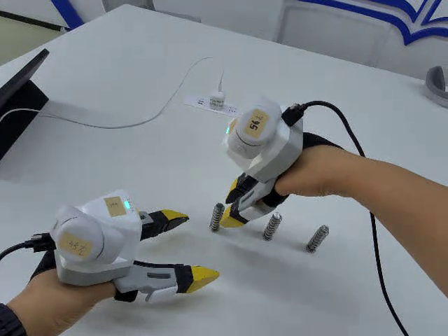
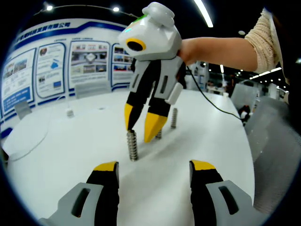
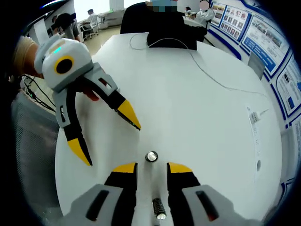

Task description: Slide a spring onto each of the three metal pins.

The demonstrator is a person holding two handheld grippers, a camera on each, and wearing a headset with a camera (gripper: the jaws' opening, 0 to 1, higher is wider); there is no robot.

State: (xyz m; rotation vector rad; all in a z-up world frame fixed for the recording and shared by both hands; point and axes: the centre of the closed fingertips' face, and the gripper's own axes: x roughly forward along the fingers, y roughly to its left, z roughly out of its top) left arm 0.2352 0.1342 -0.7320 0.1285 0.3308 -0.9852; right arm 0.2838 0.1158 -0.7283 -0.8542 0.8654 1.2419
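Left claw (image 1: 187, 246): at 7 o'clock in the head view, held in a hand. Its jaws are spread wide and hold nothing.
Right claw (image 1: 236, 212): at mid-frame, pointing down at the table (image 1: 126, 63). Its jaws are a narrow gap apart and hold nothing.
First spring (image 1: 218, 217): upright on the table, just at 9 o'clock of the right claw's tips.
Second spring (image 1: 272, 225): upright, at 3 o'clock of those tips.
Third spring (image 1: 317, 239): upright, at the 4 o'clock end of the row and well clear of both claws.
Left gripper view alone: a side-on look at the right claw, with one yellow tip just above the first spring's top and not gripping it. Wall posters (image 2: 84, 59) are at 10 o'clock.
Right gripper view alone: a top-down look showing the first spring's bright round top just past the claw's own tips. The second spring is in the gap lower down, and the left claw is at 9 o'clock.
Writing: the sticker (image 1: 256, 123) on the right claw seems to read "56". The print on the left claw's sticker, the posters and the white strip (image 1: 203, 103) is too small to read.
Other: a cable (image 1: 140, 124) runs across the table, and there is a monitor (image 1: 21, 91) at 9 o'clock.
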